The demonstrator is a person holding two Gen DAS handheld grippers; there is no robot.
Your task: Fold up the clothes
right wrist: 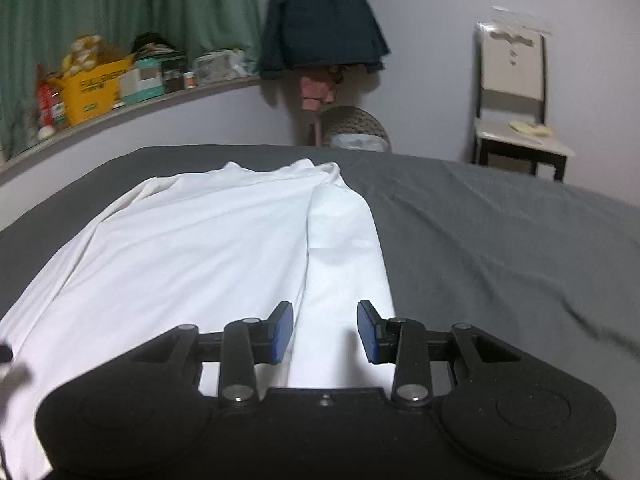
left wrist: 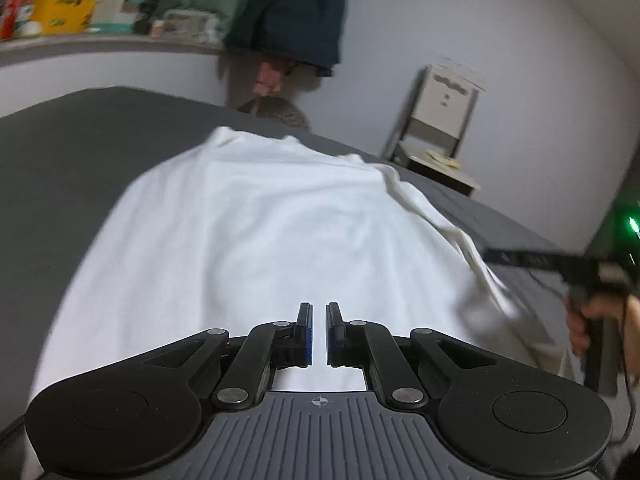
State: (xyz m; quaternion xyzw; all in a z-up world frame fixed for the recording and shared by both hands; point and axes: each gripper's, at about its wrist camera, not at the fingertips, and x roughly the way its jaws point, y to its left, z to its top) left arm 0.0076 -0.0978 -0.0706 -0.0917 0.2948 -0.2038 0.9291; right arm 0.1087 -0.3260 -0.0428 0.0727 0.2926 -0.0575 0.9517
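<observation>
A white garment [left wrist: 256, 224] lies spread on the dark grey bed [left wrist: 68, 148]. My left gripper [left wrist: 319, 334] hovers over its near part, the jaws nearly closed with a thin gap and nothing between them. In the right wrist view the same white garment [right wrist: 192, 240] shows a folded strip along its right edge [right wrist: 344, 248]. My right gripper [right wrist: 325, 330] is open above that strip, holding nothing. The right gripper also shows in the left wrist view [left wrist: 496, 258], blurred, at the garment's right side, held by a hand [left wrist: 588, 320].
The grey bed [right wrist: 500, 232] stretches to the right of the garment. A shelf with boxes [right wrist: 96, 88] runs along the wall at left. A dark jacket [right wrist: 324, 20] hangs on the wall, with a basket [right wrist: 356, 128] and a chair [right wrist: 516, 120] behind the bed.
</observation>
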